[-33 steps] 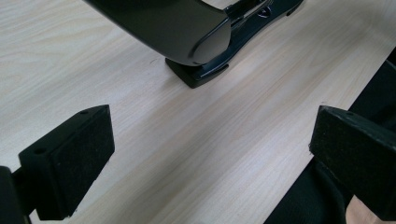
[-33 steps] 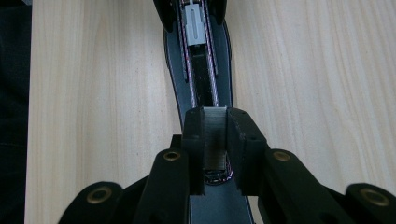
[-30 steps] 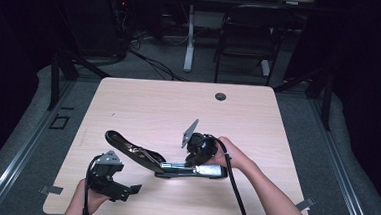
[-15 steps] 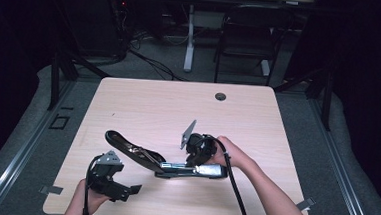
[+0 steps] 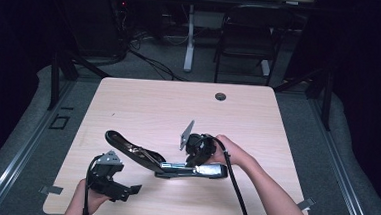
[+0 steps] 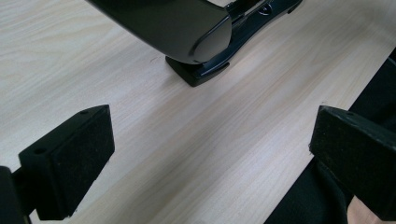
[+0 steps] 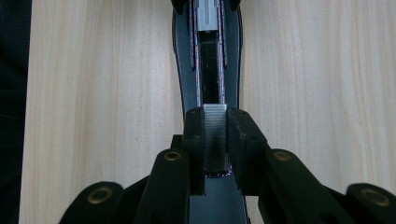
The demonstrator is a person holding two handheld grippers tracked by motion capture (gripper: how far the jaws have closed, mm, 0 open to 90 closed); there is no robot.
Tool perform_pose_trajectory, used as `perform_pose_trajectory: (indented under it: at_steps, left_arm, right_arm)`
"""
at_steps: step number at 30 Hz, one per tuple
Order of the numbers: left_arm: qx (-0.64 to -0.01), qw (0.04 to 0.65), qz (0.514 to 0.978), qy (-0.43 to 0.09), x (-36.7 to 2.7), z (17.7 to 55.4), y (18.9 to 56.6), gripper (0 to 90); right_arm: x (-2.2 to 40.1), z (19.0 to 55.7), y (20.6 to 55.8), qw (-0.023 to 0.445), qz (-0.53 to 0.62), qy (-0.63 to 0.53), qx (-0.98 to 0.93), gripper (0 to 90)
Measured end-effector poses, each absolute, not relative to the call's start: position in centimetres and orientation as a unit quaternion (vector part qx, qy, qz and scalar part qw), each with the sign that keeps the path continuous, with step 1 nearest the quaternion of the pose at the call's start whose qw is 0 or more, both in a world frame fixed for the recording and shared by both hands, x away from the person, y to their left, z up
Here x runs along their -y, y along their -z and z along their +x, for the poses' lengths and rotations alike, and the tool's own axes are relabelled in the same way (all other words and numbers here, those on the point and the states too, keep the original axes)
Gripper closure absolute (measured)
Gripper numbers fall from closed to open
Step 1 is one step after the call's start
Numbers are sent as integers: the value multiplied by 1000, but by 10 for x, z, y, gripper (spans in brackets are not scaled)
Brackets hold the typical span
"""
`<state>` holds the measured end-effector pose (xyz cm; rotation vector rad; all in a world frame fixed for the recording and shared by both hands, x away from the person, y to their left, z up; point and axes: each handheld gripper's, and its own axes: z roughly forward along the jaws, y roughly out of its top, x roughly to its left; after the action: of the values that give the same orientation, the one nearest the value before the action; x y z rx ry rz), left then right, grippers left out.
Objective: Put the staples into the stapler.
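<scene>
Staples, a short silver-grey strip [image 7: 215, 135] of them, sit pinched between the two black jaws of the right claw [image 7: 216, 140], which is nearly closed around the strip. The strip lies in the open channel of a black long-armed stapler [image 7: 208, 70], whose metal magazine runs straight away from the claw over the pale wood-grain tabletop [image 7: 107, 93].

In the high view, the left claw [image 5: 123, 189] rests at the near left edge of the tabletop [image 5: 153, 105], held in a hand [image 5: 83, 201], its jaws spread wide with nothing between them. Its own view shows both black pads far apart over bare wood, with the rounded black end of the stapler [image 6: 187, 32] just beyond them and not touching either.

Farther in, the stapler [image 5: 145, 157] lies opened out near the middle of the tabletop's near half, its lid arm raised and angled off to the left. The right claw [image 5: 198, 160] comes down on its base, held by the right hand [image 5: 228, 152]. Toward the far edge, a small dark round grommet [image 5: 220, 96] is set in the tabletop.
</scene>
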<state>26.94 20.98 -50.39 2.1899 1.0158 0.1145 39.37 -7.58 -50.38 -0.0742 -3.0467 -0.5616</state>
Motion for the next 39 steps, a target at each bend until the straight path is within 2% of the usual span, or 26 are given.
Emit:
perform_pose_trajectory:
  at_steps: [30, 39]
  left_arm:
    - [-392, 352, 849, -44, -209, 269, 504, 0]
    - [-392, 351, 849, -44, -209, 269, 504, 0]
  right_arm:
    - [72, 394, 505, 16, -3, 172, 985, 765]
    - [79, 395, 506, 14, -21, 184, 983, 733]
